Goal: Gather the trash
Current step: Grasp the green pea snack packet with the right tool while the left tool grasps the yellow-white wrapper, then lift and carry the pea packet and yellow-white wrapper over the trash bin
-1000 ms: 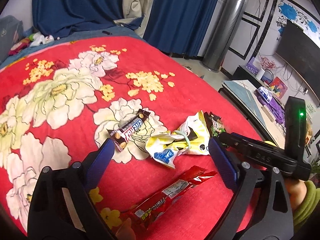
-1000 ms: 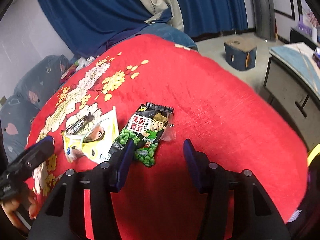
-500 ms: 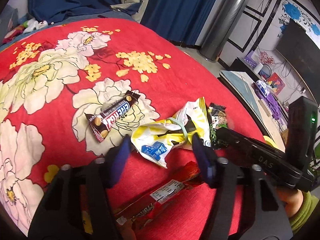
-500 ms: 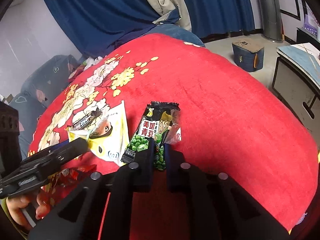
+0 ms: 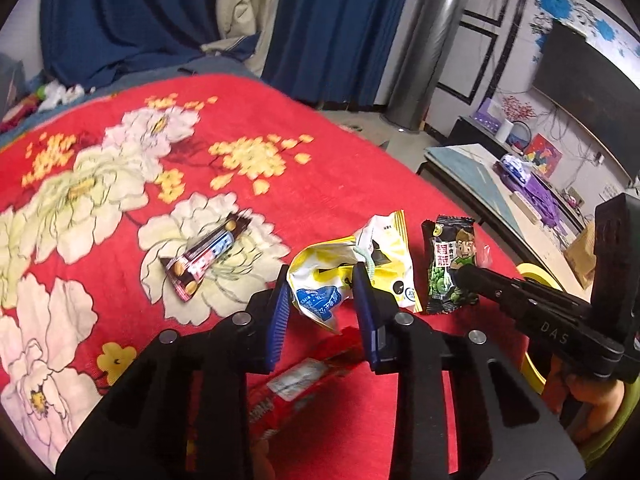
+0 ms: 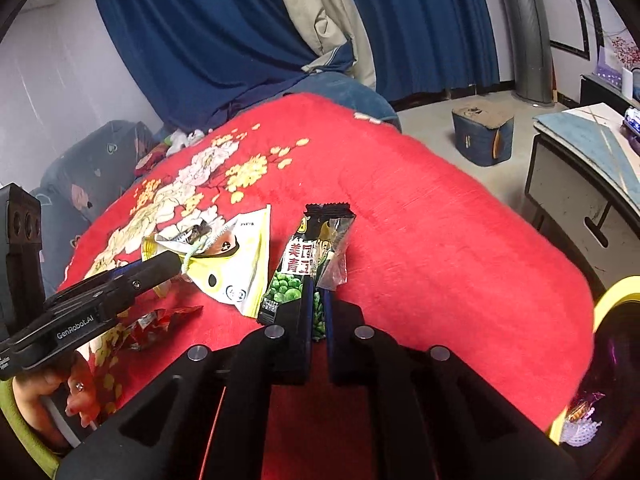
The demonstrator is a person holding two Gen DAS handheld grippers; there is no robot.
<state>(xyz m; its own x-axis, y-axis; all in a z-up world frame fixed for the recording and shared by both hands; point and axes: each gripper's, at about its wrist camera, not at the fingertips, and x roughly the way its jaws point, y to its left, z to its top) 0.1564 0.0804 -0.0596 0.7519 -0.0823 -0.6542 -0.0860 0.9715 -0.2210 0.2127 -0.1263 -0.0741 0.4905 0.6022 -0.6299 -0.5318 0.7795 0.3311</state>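
Note:
Wrappers lie on a red flowered blanket point(image 5: 328, 168). My left gripper point(image 5: 322, 280) has its blue fingers closed around the crumpled end of a yellow and white snack bag point(image 5: 380, 264), also in the right wrist view point(image 6: 236, 268). My right gripper point(image 6: 316, 300) is shut on the near end of a black green-pea packet point(image 6: 316, 256), also seen from the left point(image 5: 452, 264). A chocolate bar wrapper point(image 5: 204, 256) lies to the left. A red wrapper point(image 5: 296, 380) lies under the left gripper.
A yellow-rimmed bin point(image 6: 612, 300) with trash inside stands at the blanket's right edge. A low table point(image 6: 592, 160) and a blue stool point(image 6: 482, 136) stand on the floor beyond. Blue curtains point(image 5: 120, 20) hang behind.
Both grippers closed. The left went from wide open to gripping the yellow bag. The right closed on the green-pea packet and has lifted its near end slightly.

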